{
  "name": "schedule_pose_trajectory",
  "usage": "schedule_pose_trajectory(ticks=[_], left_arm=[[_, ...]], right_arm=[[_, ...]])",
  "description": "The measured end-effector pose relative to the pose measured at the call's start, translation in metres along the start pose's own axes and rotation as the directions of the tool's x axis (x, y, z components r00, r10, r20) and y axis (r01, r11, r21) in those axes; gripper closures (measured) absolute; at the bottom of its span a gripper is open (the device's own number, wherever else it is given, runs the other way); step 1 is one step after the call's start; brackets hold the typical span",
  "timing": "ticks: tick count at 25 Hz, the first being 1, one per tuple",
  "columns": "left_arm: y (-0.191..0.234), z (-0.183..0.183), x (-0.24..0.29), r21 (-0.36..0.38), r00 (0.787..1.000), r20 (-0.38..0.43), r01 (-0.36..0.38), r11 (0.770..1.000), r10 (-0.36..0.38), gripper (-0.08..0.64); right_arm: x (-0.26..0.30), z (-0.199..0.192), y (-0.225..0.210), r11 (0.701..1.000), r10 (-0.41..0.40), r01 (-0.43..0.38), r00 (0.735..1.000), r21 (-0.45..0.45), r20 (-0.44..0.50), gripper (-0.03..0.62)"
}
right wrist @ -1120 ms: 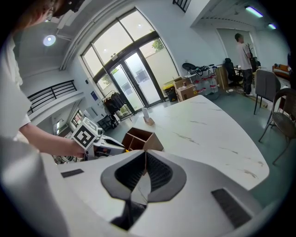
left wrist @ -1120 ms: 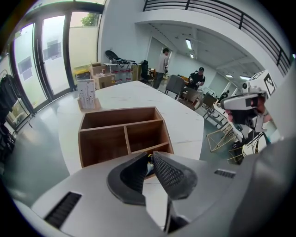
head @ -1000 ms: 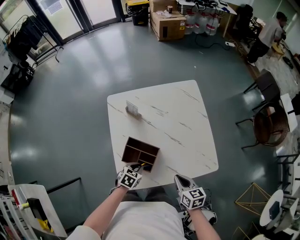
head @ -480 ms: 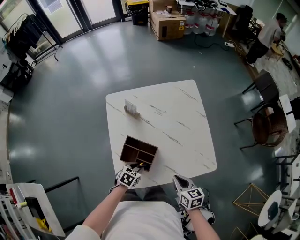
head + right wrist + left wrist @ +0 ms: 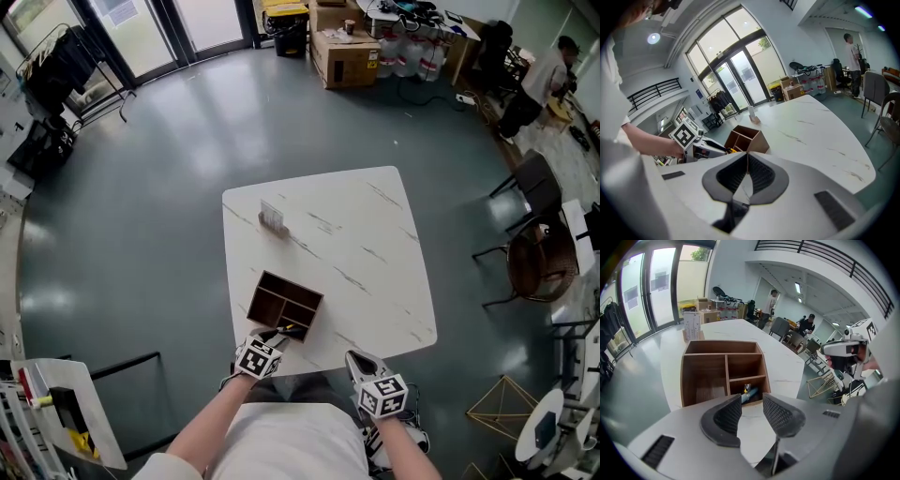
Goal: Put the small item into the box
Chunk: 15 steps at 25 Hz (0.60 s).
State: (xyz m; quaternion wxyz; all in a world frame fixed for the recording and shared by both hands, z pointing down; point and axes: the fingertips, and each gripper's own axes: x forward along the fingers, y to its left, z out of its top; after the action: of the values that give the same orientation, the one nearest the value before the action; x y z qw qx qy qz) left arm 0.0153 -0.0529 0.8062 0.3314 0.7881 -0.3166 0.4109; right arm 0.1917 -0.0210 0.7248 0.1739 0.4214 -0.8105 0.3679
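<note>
A brown wooden box (image 5: 267, 298) with three compartments stands near the front edge of the white marble table (image 5: 366, 253). In the left gripper view the small blue and yellow item (image 5: 749, 392) lies in the box's (image 5: 705, 380) near right compartment. My left gripper (image 5: 751, 412) hangs just short of that compartment; its jaws are opening, with nothing between them. In the head view it (image 5: 278, 335) sits at the box's near edge. My right gripper (image 5: 746, 157) is shut and empty, held off the table's front edge (image 5: 360, 360), to the right of the box (image 5: 757, 143).
A small white card stand (image 5: 272, 217) is on the table's far left part. Dark chairs (image 5: 530, 178) stand to the right on the grey floor. Cardboard boxes (image 5: 345, 56) and people are at the back of the room.
The left gripper's jaws have spread apart at the box's near edge, and the small item now lies free in the compartment. The right gripper has stayed where it was.
</note>
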Motion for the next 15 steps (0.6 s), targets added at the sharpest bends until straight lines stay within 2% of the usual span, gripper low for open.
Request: schedule_pose_trajectory(ticks=[4,8,15], left_arm=[[0.002,-0.005,-0.009,-0.021,1.0,0.018,-0.006,1.0,0.006,0.415],[0.004,-0.006,-0.025,-0.03,0.998,0.069,-0.014,0.999,0.016,0.47],[0.011,-0.021,-0.046,-0.03,0.995,0.097,-0.003,1.0,0.006,0.506]], right_arm=[[0.003,-0.003,0.009,1.0,0.017,-0.017,1.0,-0.016,-0.01,0.565],[0.005,-0.004,0.018,0.999,0.024,-0.025,1.0,-0.033,-0.014,0.565],[0.007,-0.002,0.04,0.998,0.009,-0.008,1.0,-0.056,0.004,0.565]])
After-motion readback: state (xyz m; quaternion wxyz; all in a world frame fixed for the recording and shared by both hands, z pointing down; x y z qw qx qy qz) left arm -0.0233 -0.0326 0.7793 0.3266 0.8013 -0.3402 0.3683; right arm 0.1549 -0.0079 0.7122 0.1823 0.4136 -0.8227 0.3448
